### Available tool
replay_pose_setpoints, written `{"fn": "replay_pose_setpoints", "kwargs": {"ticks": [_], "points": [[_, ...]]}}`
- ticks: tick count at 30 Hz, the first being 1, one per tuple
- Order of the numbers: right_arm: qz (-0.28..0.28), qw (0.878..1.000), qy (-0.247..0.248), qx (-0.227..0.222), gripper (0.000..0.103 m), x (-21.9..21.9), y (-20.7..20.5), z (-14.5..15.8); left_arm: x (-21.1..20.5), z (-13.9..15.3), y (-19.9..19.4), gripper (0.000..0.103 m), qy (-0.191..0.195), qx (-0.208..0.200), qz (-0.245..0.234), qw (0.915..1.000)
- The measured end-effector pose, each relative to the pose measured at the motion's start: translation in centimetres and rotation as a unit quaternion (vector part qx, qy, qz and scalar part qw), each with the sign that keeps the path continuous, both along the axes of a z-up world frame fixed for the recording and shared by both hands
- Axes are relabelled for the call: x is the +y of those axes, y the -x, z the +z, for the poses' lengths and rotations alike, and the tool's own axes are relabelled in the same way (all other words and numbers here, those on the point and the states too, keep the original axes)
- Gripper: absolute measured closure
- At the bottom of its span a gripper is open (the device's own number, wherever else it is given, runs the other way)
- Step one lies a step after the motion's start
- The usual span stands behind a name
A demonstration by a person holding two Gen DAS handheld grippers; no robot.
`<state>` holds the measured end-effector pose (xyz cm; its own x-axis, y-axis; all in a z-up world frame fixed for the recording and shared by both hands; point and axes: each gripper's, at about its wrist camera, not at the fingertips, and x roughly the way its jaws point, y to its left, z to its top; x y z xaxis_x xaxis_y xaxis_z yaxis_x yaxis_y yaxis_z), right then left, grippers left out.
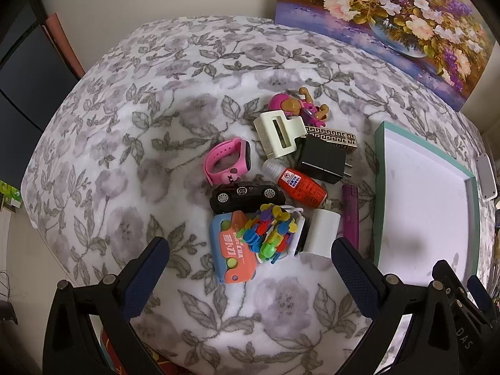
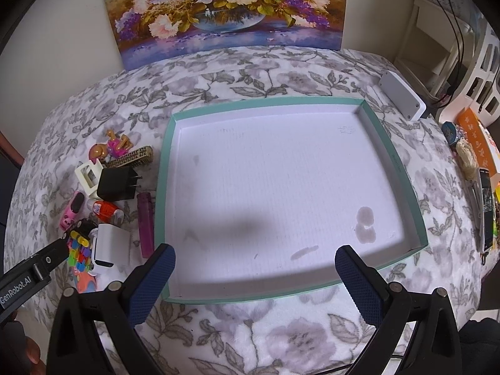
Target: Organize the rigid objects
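Note:
A pile of small objects lies on the floral blanket: a pink watch (image 1: 226, 161), a black toy car (image 1: 247, 196), an orange bottle (image 1: 298, 186), a black charger (image 1: 322, 162), a cream hair claw (image 1: 278, 132), a white charger (image 1: 322, 229), a purple lighter (image 1: 350, 215), coloured clips (image 1: 273, 231) and an orange-blue toy (image 1: 232, 250). My left gripper (image 1: 250, 276) is open and empty, just in front of the pile. My right gripper (image 2: 254, 276) is open and empty over the near edge of the teal-rimmed white tray (image 2: 418, 218). The pile also shows in the right wrist view (image 2: 109, 206).
A flower painting (image 2: 225, 9) leans on the wall behind the table. A grey box (image 2: 403, 95) lies behind the tray's right corner. A remote (image 2: 486, 206) and small items lie along the right edge. The left gripper's arm (image 2: 28, 276) shows at lower left.

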<state>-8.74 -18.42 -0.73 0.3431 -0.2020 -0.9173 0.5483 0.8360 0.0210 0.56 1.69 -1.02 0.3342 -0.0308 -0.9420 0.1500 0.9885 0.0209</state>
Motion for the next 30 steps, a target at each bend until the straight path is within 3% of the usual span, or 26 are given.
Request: {"fn": "replay_pose_setpoints", "kwargs": {"ticks": [13, 18, 24, 30], "points": [[0.008, 1.000, 0.001, -0.006, 0.000, 0.2, 0.0, -0.1, 1.0, -0.1, -0.6, 0.000, 0.015, 0.012, 0.021, 0.9996], [0.065, 0.997, -0.001, -0.030, 0.000, 2.5, -1.3, 0.3, 3.5, -0.9, -1.6, 0.000, 0.026, 0.026, 0.067, 0.9970], [0.145, 0.989, -0.001, -0.027, 0.000, 7.2, -3.5, -1.1, 5.9, -2.2, -2.7, 0.000, 0.059, 0.045, 0.110, 0.9911], [0.181, 0.983, -0.015, -0.024, 0.005, 9.5, -5.0, -2.5, 5.4, -2.7, -3.3, 0.001, 0.077, 0.052, 0.096, 0.9910]]}}
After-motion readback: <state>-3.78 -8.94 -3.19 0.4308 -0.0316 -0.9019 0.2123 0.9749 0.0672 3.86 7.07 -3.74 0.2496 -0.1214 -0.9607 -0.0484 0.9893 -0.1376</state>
